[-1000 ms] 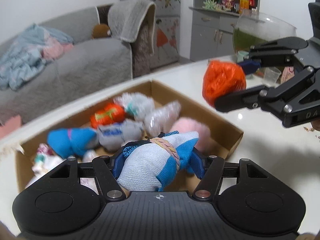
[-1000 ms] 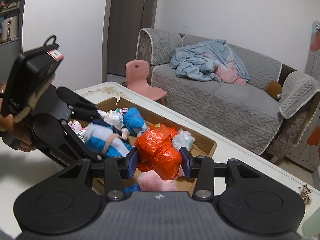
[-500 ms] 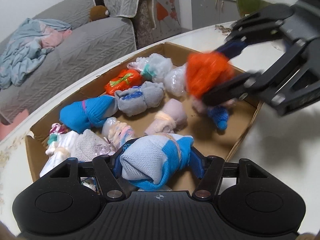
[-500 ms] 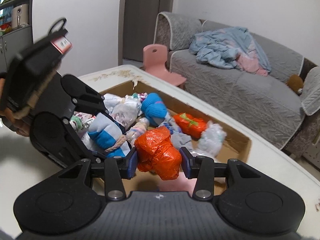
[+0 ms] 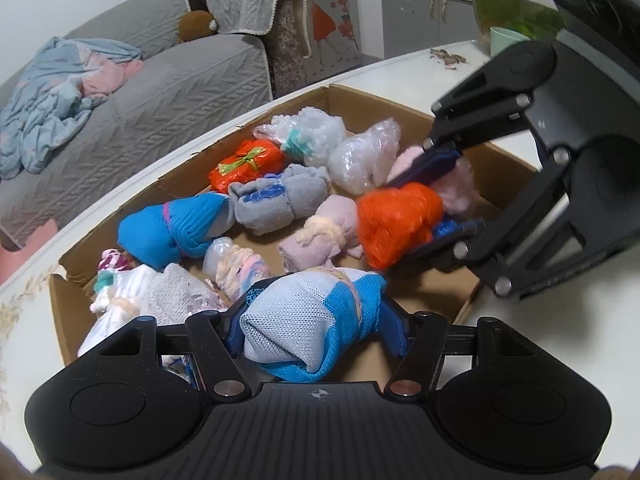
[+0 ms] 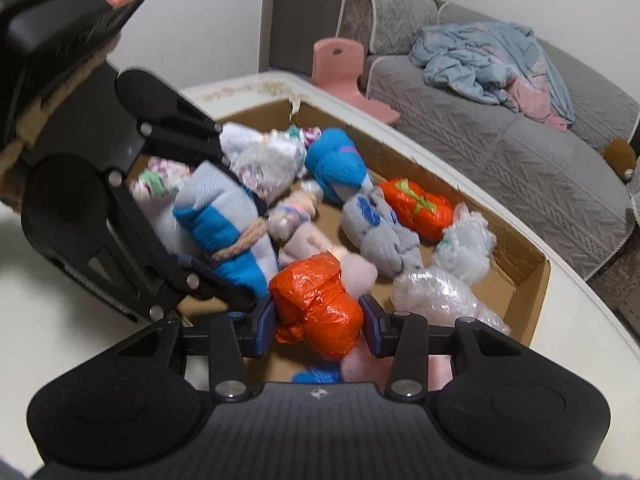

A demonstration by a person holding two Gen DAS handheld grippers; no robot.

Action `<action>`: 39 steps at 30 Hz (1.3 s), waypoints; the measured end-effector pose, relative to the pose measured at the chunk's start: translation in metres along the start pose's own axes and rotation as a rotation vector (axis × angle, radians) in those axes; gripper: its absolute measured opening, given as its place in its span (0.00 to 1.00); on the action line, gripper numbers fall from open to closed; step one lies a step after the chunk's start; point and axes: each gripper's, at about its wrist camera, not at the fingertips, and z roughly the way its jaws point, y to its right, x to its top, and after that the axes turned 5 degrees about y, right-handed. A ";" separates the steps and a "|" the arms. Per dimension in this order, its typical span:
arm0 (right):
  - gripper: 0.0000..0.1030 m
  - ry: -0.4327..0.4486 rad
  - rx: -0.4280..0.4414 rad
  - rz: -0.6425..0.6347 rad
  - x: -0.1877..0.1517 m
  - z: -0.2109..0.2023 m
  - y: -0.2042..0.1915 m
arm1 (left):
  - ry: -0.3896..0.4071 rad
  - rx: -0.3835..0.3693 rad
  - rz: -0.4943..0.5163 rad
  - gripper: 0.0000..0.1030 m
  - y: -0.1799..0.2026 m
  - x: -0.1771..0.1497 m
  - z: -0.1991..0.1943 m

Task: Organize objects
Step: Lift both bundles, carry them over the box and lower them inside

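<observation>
Bundles are what I am sorting: my left tongs (image 5: 316, 332) clamp a white-and-blue knitted sock bundle tied with a tan band (image 5: 308, 328), its long axis crosswise between the pads, hanging over the near edge of the shallow brown cardboard box (image 5: 404, 100). My right tongs (image 6: 318, 320) grip a crinkled orange plastic-wrapped bundle (image 6: 316, 306), held low over the near right part of the box, just above a pale pink fluffy bundle (image 5: 456, 184). I judge the right side nearer to a release: bare cardboard floor lies straight below and slightly ahead of its bundle, while the left bundle must go forward and down. Farther in lie a bright blue sock roll (image 5: 176, 228), a grey sock roll (image 5: 280, 196), an orange packet with a green tie (image 5: 248, 162) and clear bubble-wrap lumps (image 5: 364, 152). The box sits on a white table (image 5: 400, 68); beyond it stands a grey sofa (image 5: 168, 76). Compared with a second ago, both tongs have dropped from above the table toward the box, and the orange bundle, then held high beyond the far rim, is now inside the walls.
</observation>
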 end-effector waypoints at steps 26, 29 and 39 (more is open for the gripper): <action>0.45 -0.107 -0.031 -0.064 0.002 0.011 0.000 | 0.012 0.047 -0.135 0.82 0.004 0.005 -0.003; 0.47 -0.106 -0.029 -0.067 0.002 0.011 -0.001 | 0.016 0.050 -0.132 0.85 0.007 0.008 -0.008; 0.53 -0.107 -0.040 -0.031 0.006 0.011 -0.001 | 0.030 0.070 -0.262 0.93 -0.003 0.009 -0.017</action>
